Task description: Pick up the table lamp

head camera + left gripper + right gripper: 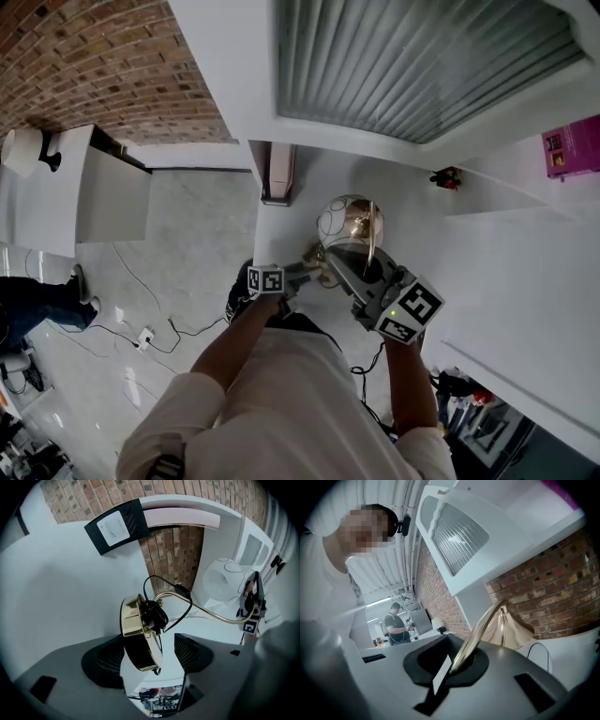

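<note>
The table lamp has a white globe (342, 220), a thin curved gold stem (480, 630) and a round gold base (138, 634) with a black cord (161, 585) bunched on it. My right gripper (457, 667) is shut on the stem just below the gold cone (513, 630), and the lamp hangs off the white surface. The base stands on edge between the jaws of my left gripper (152, 653), which are spread wide, with a gap showing beside the base. In the head view the left gripper (305, 274) and right gripper (352, 267) meet at the lamp.
A white cabinet with a ribbed glass door (422, 66) hangs above the white tabletop (309, 183), against a brick wall (94, 66). A black-and-white panel (117, 524) leans by the wall. A magenta box (572, 145) sits far right. Cables (141, 333) lie on the floor; a person (396, 627) stands far off.
</note>
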`<state>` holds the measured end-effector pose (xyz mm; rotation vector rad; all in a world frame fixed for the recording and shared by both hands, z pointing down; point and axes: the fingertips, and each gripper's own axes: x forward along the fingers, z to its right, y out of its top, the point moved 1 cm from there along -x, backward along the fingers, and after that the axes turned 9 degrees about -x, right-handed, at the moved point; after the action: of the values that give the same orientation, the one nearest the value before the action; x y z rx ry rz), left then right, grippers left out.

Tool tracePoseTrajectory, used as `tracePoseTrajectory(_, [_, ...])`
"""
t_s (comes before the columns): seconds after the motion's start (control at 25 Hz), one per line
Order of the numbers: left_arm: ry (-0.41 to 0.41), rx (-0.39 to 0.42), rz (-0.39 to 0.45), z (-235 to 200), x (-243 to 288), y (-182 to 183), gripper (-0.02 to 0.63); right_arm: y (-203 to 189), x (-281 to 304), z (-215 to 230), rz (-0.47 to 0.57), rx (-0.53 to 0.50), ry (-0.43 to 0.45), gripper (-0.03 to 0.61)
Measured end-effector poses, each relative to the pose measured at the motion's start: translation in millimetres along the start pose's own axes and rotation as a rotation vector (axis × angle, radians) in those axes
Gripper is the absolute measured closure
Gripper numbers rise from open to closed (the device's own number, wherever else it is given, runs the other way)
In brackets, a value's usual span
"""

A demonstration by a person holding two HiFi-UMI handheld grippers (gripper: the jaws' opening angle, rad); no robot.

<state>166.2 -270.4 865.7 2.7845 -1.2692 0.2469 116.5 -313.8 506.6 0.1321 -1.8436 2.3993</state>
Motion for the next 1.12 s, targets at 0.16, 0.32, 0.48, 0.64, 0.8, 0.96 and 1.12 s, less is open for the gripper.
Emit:
tracePoseTrajectory(0.16, [-0.062,-0.041,0.009,9,-3,-2,0.335,7,0,-17,0.009,-0.034,0.013,0.568])
tracePoseTrajectory(0.32, [-0.070,-0.023,0.028,17,-13,0,0.390,19,-4,-30,0.019,-0.083,0.017,0.568])
tracePoseTrajectory(0.48, [-0.075,-0.009,0.034,28,-24,-4,0.440,30,-10,-44,0.010,-0.140,0.020,0.568])
tracePoseTrajectory(0.64, [-0.080,-0.009,0.018,35,-32,-9,0.440,35,-8,-59,-0.001,-0.168,0.018,0.568])
tracePoseTrajectory(0.8, [-0.091,-0.037,0.031,38,-48,-9,0.453,34,-8,-70,-0.031,-0.207,0.003,0.568])
tracePoseTrajectory(0.96, [-0.088,-0.023,0.022,42,-63,-6,0.454,37,-9,-78,-0.025,-0.213,-0.025,0.567])
tracePoseTrajectory(1.12, [-0.093,-0.013,-0.007,44,-81,0,0.456,39,-1,-87,-0.033,-0.202,-0.086,0.567])
